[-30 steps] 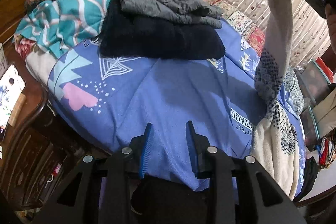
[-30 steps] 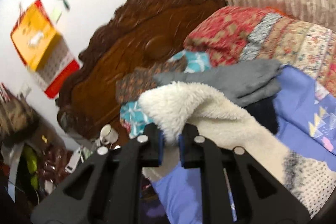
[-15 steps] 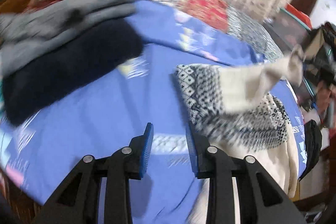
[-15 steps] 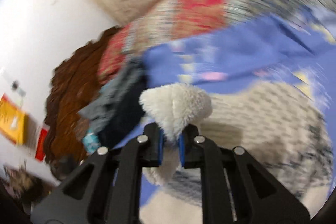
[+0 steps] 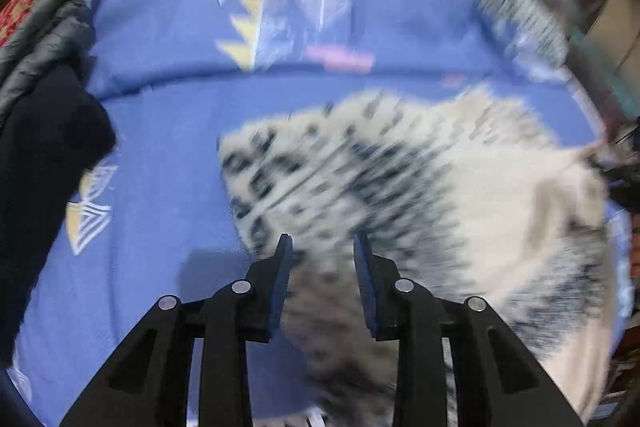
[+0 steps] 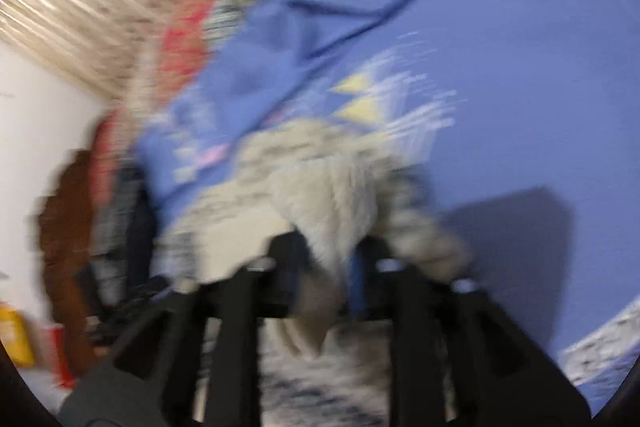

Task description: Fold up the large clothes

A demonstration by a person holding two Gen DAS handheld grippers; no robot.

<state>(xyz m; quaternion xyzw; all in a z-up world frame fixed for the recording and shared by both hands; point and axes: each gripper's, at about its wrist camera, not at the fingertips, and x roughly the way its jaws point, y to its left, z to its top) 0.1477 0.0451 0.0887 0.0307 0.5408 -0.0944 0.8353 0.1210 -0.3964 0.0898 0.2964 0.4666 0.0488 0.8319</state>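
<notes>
Both views are motion-blurred. A cream fleece garment (image 5: pixel 420 195) with a dark speckled pattern lies loosely spread on a bed covered by a blue patterned sheet (image 5: pixel 168 155), toward the bed's right edge in the left wrist view. The left tongs (image 5: pixel 322 251) are released, jaws apart, poised over the garment's near edge with nothing between them. The right tongs (image 6: pixel 324 255) are clenched on a fluffy bunch of the same garment (image 6: pixel 332 195), just above the sheet. At the bed's left edge sits a stack of dark and grey clothes (image 5: pixel 44 131), seemingly folded already. This garment looks barely started: it is laid out, but no neat fold shows yet.
</notes>
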